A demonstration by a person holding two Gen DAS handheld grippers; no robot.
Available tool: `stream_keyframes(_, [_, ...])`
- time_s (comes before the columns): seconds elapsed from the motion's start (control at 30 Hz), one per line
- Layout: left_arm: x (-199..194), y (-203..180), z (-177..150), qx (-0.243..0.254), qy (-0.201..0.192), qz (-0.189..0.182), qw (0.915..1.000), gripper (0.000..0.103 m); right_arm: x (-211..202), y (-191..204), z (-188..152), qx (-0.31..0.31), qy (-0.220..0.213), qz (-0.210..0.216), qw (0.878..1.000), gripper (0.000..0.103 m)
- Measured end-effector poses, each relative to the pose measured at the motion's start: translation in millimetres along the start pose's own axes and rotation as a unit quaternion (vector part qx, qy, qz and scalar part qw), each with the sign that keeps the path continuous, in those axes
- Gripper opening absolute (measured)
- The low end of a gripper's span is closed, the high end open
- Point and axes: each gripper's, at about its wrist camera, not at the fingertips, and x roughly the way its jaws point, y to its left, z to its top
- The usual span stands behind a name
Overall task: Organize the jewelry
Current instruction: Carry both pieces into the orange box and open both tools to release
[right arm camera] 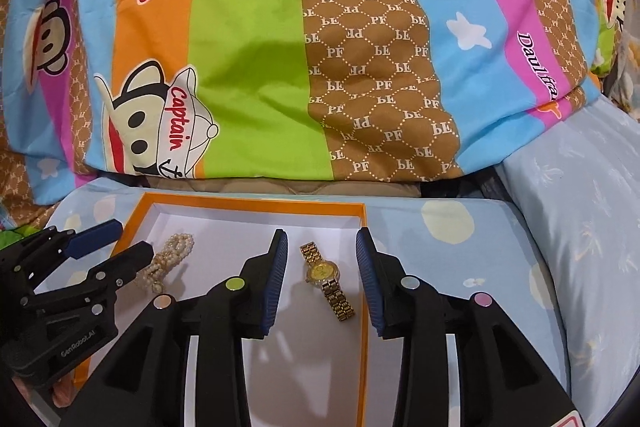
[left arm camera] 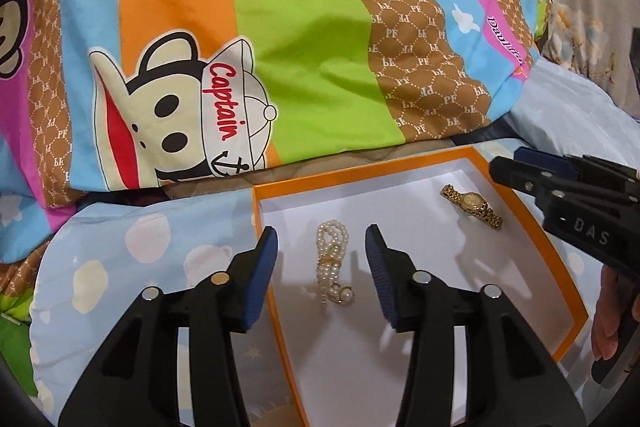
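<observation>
With both sets of jaws parted and gripping nothing, left gripper (left arm camera: 322, 239) straddles the pearl bracelet (left arm camera: 331, 267) at lower centre, its long axis running along the fingers. Right gripper (right arm camera: 321, 241) likewise frames the gold watch (right arm camera: 327, 281), band lying slightly diagonal, lower centre. Both pieces lie loose in the orange box (left arm camera: 532, 215) on the bed; each gripper nearest its own piece.

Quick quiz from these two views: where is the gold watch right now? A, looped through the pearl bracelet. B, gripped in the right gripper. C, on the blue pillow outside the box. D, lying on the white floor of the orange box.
D: the gold watch lies flat on the white floor of the orange box, between the right gripper's open fingers, untouched.
</observation>
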Motion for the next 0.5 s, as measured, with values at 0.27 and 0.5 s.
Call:
stream_keyframes(0.27, [-33, 13, -29, -0.017, -0.004, -0.003, 0.9999, 0.044, -39, 0, -44, -0.004, 0.001, 0.027, 1.0, 0.035])
stream_keyframes(0.5, [-44, 13, -72, -0.002, 0.03, 0.016, 0.9994, 0.044, -54, 8, -84, -0.007, 0.033, 0.029, 0.999, 0.035])
